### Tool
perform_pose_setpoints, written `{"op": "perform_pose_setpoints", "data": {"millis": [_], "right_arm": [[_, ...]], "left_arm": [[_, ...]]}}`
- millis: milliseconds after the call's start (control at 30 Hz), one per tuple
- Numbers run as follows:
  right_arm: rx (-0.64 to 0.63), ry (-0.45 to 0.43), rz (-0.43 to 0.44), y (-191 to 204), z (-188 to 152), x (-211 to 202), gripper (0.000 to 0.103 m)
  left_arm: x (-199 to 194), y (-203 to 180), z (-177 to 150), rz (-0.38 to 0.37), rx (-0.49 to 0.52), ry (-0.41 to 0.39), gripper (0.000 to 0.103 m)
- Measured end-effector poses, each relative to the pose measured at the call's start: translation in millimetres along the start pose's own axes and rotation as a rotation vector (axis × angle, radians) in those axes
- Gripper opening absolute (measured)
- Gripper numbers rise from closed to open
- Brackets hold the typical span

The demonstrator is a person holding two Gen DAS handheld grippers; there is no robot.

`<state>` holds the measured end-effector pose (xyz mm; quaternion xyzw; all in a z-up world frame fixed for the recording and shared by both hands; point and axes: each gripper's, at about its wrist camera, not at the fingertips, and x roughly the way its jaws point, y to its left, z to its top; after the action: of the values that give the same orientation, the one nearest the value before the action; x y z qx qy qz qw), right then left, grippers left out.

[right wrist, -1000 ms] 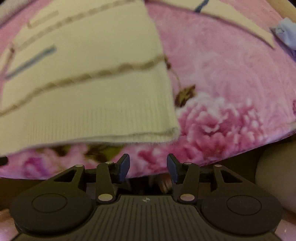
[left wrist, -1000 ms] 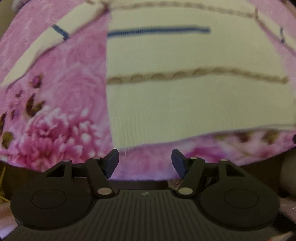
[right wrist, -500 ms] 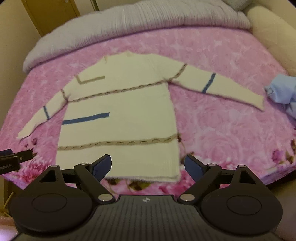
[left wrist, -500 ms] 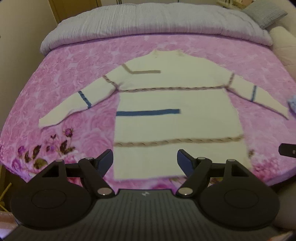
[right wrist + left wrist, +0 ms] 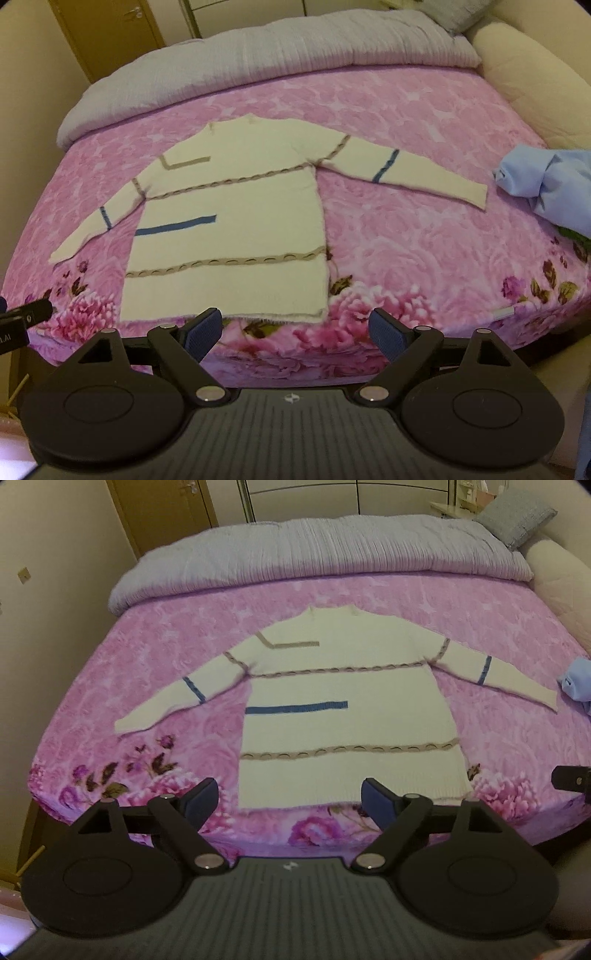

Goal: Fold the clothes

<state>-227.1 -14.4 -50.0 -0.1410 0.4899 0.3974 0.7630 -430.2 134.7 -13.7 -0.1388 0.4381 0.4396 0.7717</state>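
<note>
A cream sweater [image 5: 347, 686] with blue and tan stripes lies flat on the pink floral bed [image 5: 184, 635], both sleeves spread out, hem toward me. It also shows in the right wrist view [image 5: 236, 206]. My left gripper [image 5: 290, 801] is open and empty, held back from the bed's near edge in front of the hem. My right gripper [image 5: 295, 328] is open and empty, also back from the edge near the hem's right corner. The tip of the other gripper shows at each view's side.
A crumpled light blue garment [image 5: 546, 184] lies at the bed's right side. A grey duvet [image 5: 314, 550] is bunched along the far end, with a grey pillow [image 5: 517, 520] and a beige padded headboard [image 5: 528, 74] at right. A wall stands at left.
Both grippers pulled back and up from close over the sweater's hem, so the whole bed is now in view. Both jaws opened wider.
</note>
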Motion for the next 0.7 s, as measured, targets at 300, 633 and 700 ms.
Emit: {"op": "perform_pose_setpoints", "data": {"millis": [300,633,700], "right_arm": [[-0.047,0.018,-0.017,15.9,-8.2,-9.8,0.089],[-0.072,0.035,-0.036,20.0,-14.7,-15.2,0.089],[-0.074,0.034,-0.035,19.7,-15.0,-16.3,0.089]], "left_arm": [[-17.1,2.0,-13.7,0.016,-0.016,-0.009,0.086],[-22.2,3.7,-28.8,0.025,-0.023,0.012,0.087],[-23.7,3.1,-31.0,0.026,-0.023,0.014,0.088]]}}
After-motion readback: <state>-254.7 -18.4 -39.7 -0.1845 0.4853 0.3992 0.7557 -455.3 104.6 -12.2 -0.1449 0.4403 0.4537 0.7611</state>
